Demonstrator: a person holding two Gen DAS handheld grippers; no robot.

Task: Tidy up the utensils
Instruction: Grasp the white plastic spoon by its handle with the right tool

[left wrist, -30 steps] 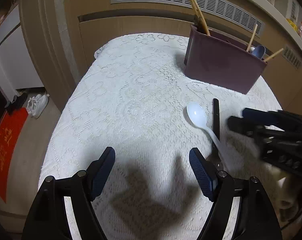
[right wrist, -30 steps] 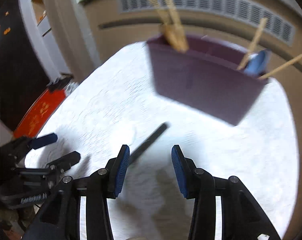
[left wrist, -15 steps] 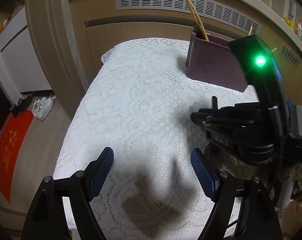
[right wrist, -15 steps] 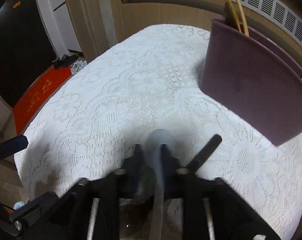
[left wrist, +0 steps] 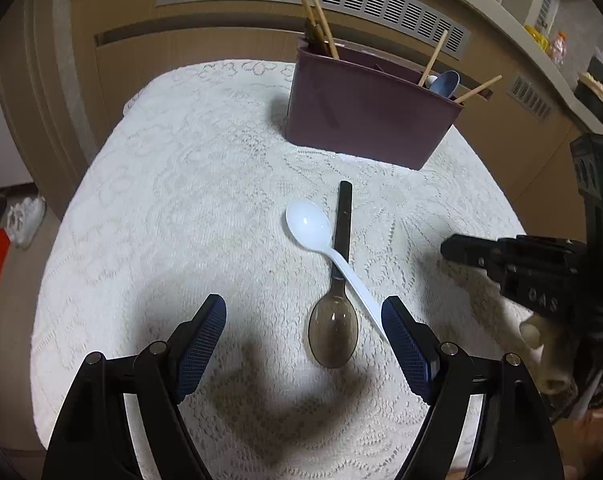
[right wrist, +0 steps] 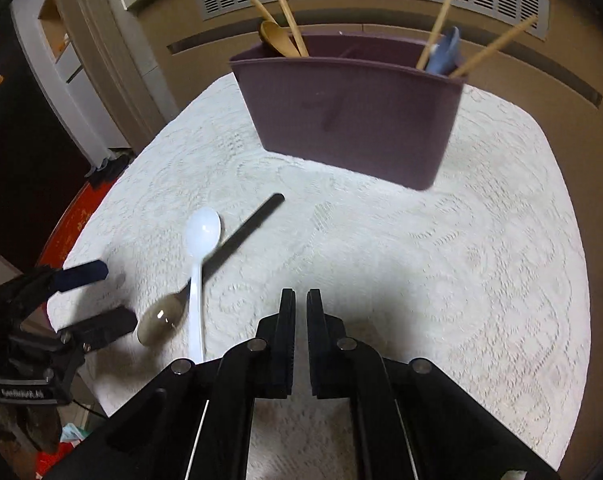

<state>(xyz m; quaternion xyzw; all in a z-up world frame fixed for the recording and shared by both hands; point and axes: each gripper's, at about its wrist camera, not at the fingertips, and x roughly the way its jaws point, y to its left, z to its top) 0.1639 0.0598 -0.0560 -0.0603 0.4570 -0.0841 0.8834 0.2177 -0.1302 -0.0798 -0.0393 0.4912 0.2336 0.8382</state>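
White spoon (left wrist: 307, 224) lies across dark spoon (left wrist: 333, 326), both in front of purple holder (left wrist: 365, 120). Left gripper (left wrist: 303, 344) spread above them; right gripper (right wrist: 300, 304) pressed together, empty.

Very little writing can be read. In the left wrist view, the black body of the right tongs (left wrist: 447, 249), which come in over the right edge of the lace-covered desk, carries pale raised letters that look like "OAS"; the first letter is uncertain. In the right wrist view, the black frame of the left tongs (right wrist: 97, 298), at the left edge of the desk, bears a small white label; its letters are too blurred to make out. On the floor beyond the desk's left edge lies a red mat (right wrist: 67, 230) with faint gold marks, which cannot be read either. No numbers or brand names are legible elsewhere.
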